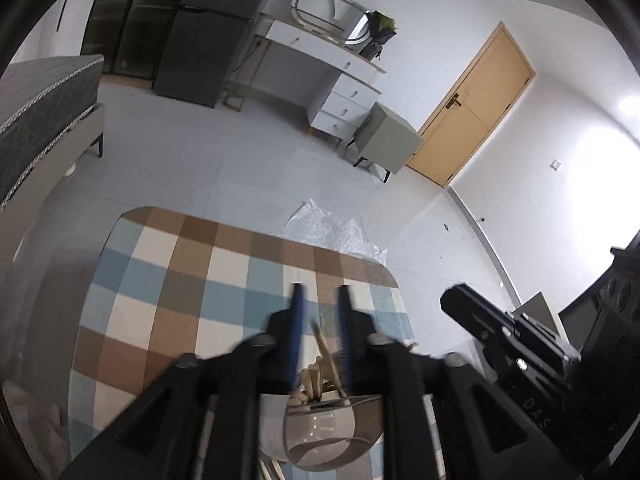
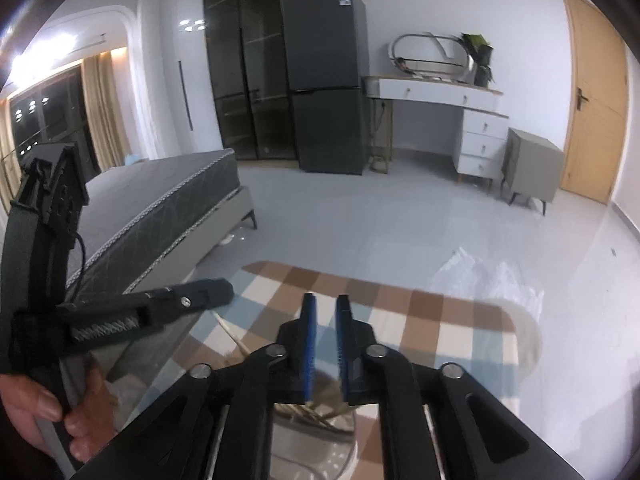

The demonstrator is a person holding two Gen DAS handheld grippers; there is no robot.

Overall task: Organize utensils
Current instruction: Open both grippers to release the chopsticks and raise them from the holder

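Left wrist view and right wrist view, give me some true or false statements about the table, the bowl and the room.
1. The table has a checked cloth. True.
2. The bowl is empty. False: wooden utensils stick out of it.
3. The door stands wide open. False: it is closed.
4. A dark fridge stands left of the white desk. True.
5. The left hand-held gripper has a gap between its fingers. True.

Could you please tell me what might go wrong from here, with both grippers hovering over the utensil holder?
1. The left gripper straddles the wooden utensils with nothing gripped; closing now could catch several or tip the holder.
2. The right gripper is close by, so the two could collide.
3. The holder sits near the table's edge and might get pushed off.
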